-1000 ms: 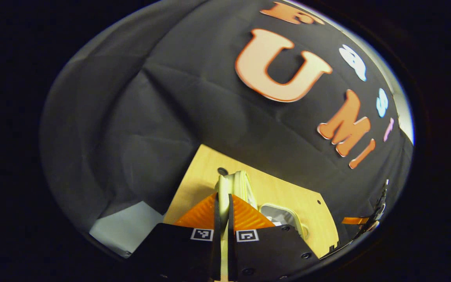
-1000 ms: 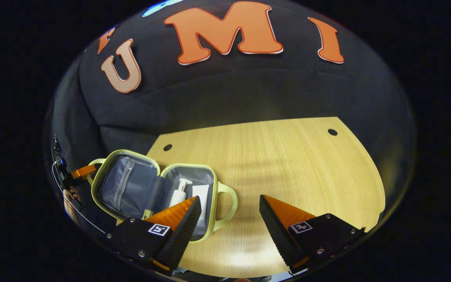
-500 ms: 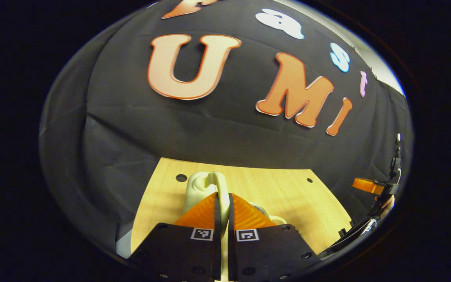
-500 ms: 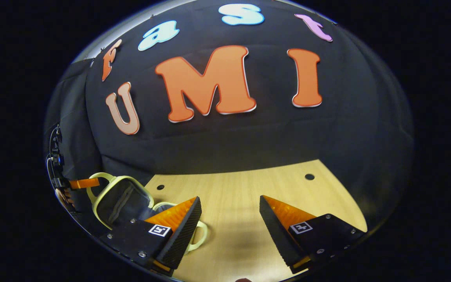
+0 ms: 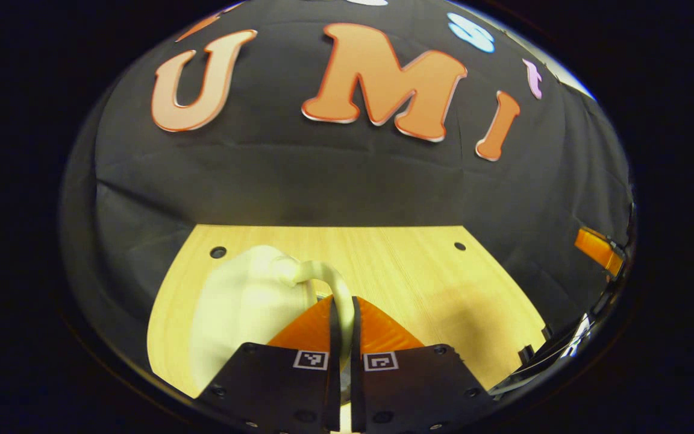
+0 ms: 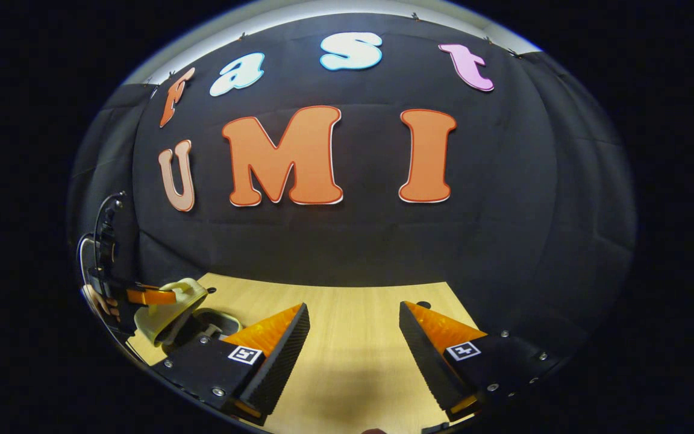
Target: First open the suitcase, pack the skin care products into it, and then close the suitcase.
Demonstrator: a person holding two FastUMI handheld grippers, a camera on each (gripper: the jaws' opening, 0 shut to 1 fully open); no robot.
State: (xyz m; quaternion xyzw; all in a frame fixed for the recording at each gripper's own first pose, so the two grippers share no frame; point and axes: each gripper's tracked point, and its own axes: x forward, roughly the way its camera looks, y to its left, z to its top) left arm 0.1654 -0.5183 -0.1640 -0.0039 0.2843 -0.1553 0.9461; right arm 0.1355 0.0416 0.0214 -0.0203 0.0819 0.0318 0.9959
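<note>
The pale green suitcase lid (image 5: 244,301) fills the lower left of the left gripper view, tipped over toward the base. My left gripper (image 5: 342,310) is shut on the lid's curved handle (image 5: 329,277). In the right gripper view the suitcase (image 6: 169,307) sits at the far left, its lid nearly down over the base, with the left gripper (image 6: 151,296) holding the handle. The skin care products are hidden inside. My right gripper (image 6: 353,325) hovers open above the table with nothing between its fingers.
The light wooden table (image 6: 353,361) has small round holes near its back corners (image 5: 459,246). A hand (image 6: 101,304) holds the left gripper at the left edge. The right gripper (image 5: 597,250) appears at the far right of the left gripper view.
The left gripper has swung the lid over from upright toward the base, hiding the inside. The right gripper has risen and tilted up, away from the suitcase.
</note>
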